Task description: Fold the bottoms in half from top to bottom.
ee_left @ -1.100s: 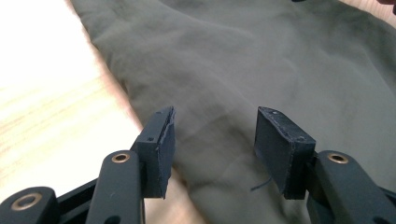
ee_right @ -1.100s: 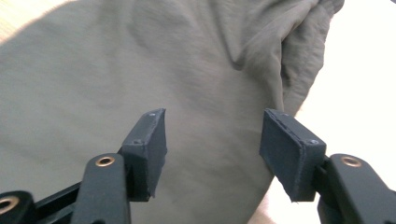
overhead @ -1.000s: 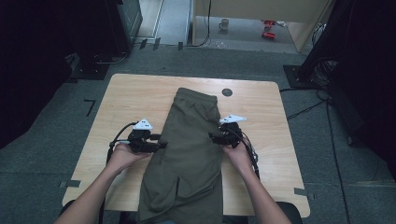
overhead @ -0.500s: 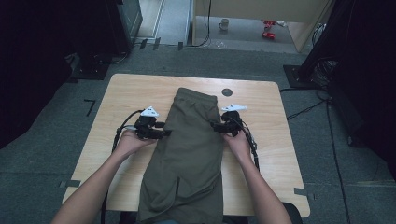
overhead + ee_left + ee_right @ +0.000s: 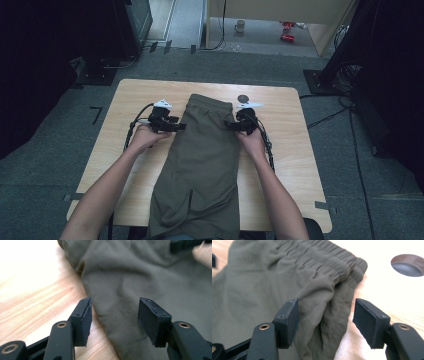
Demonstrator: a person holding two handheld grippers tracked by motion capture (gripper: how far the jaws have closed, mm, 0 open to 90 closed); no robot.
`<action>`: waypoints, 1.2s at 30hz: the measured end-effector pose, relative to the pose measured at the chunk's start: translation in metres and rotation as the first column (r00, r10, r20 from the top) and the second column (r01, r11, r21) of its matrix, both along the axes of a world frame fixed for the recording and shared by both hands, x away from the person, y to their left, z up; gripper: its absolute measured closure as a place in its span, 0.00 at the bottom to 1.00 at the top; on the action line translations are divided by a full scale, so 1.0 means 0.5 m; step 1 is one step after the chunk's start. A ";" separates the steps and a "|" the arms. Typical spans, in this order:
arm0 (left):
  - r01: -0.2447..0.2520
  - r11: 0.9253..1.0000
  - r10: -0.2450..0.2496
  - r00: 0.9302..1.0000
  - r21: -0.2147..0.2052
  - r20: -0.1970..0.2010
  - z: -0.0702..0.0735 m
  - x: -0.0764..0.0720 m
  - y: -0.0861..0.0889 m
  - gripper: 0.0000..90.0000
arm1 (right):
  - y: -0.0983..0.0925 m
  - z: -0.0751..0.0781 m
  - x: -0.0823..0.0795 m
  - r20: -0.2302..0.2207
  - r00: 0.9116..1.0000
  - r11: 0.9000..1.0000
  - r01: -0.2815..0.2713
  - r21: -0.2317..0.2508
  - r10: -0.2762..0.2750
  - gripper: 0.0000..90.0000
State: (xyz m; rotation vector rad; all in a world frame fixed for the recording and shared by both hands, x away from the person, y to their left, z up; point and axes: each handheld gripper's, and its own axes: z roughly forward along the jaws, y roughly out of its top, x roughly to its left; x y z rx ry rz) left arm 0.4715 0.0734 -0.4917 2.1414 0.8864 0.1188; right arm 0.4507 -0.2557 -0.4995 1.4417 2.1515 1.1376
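Both grippers stand half-spread: the left gripper (image 5: 179,126) and the right gripper (image 5: 229,125) each bracket a side edge of the olive shorts (image 5: 202,165), lying lengthwise on the table (image 5: 290,150). Both have moved up toward the waistband (image 5: 329,258). Next, likely, pinching each edge.

A light wooden table (image 5: 295,150) with round corners stands on a grey carpet floor (image 5: 360,165). It has a small round hole (image 5: 243,98) near the far edge. Dark black curtains (image 5: 45,60) hang on both sides. Far back, a white mug (image 5: 240,24) sits on a paler floor (image 5: 260,35).
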 end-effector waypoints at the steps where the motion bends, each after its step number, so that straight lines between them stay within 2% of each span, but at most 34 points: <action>1: 0.002 1.000 -0.002 1.000 0.013 0.002 -0.003 0.005 -0.006 0.50 | -0.002 -0.001 0.002 0.002 1.000 1.000 -0.003 0.017 0.003 0.42; 3: -0.004 1.000 0.004 1.000 -0.005 -0.004 -0.004 0.013 -0.012 0.52 | -0.002 -0.005 0.007 0.017 1.000 1.000 -0.009 0.009 0.008 0.42; 4: 0.000 1.000 0.000 1.000 0.008 -0.011 -0.003 0.019 -0.017 0.51 | -0.002 -0.007 0.008 0.026 1.000 1.000 -0.007 0.000 0.007 0.42; 7: -0.001 1.000 0.001 1.000 0.027 0.004 0.005 0.039 -0.031 0.52 | -0.009 -0.012 0.013 0.040 0.999 1.000 0.003 0.005 -0.003 0.44; 11: -0.012 0.999 0.012 1.000 0.037 0.013 0.004 0.056 -0.041 0.51 | -0.017 -0.017 0.018 0.023 1.000 0.999 0.019 0.040 -0.020 0.47; 12: -0.012 0.999 0.012 1.000 0.043 0.009 0.004 0.061 -0.045 0.51 | -0.018 -0.017 0.022 0.003 1.000 0.999 0.020 0.048 -0.020 0.45; 13: -0.007 0.998 0.007 1.000 0.055 0.012 0.003 0.067 -0.050 0.51 | -0.014 -0.014 0.039 -0.061 0.998 0.999 0.002 0.043 0.001 0.41; 14: -0.008 0.999 0.008 1.000 0.052 0.014 0.002 0.069 -0.052 0.51 | -0.014 -0.014 0.039 -0.061 0.998 0.999 0.002 0.043 0.001 0.41; 15: -0.007 1.000 0.007 1.000 0.029 0.006 -0.002 0.076 -0.054 0.51 | -0.006 -0.011 0.046 -0.043 0.999 1.000 -0.008 0.017 0.009 0.41; 16: -0.007 1.000 0.007 1.000 0.029 0.006 -0.002 0.076 -0.054 0.51 | -0.006 -0.011 0.046 -0.043 0.999 1.000 -0.008 0.017 0.009 0.41; 17: -0.010 0.999 0.010 1.000 0.030 0.004 -0.009 0.082 -0.055 0.51 | 0.000 -0.011 0.052 -0.040 0.999 1.000 -0.013 -0.010 0.013 0.40; 20: -0.016 0.999 0.016 1.000 0.031 -0.003 -0.013 0.089 -0.059 0.51 | 0.004 -0.016 0.061 -0.024 1.000 0.999 -0.006 -0.042 0.005 0.41; 25: -0.008 0.996 0.006 1.000 0.090 0.025 -0.019 0.093 -0.077 0.50 | 0.003 -0.029 0.075 -0.051 0.999 0.999 0.009 -0.040 -0.011 0.40; 29: -0.016 0.997 0.015 1.000 0.081 0.009 -0.027 0.098 -0.074 0.51 | 0.005 -0.034 0.080 -0.023 0.999 0.999 0.021 -0.047 -0.023 0.43; 32: -0.026 0.997 0.025 1.000 0.072 0.012 -0.029 0.097 -0.073 0.53 | 0.011 -0.037 0.079 0.005 1.000 0.998 0.017 -0.066 -0.017 0.49; 33: -0.026 0.997 0.024 1.000 0.079 0.018 -0.028 0.096 -0.074 0.56 | 0.018 -0.041 0.077 0.033 0.999 0.997 0.015 -0.080 -0.013 0.55; 36: -0.023 0.994 0.017 0.999 0.109 0.050 -0.029 0.090 -0.082 0.59 | 0.023 -0.043 0.076 0.046 0.999 0.996 0.022 -0.083 -0.018 0.58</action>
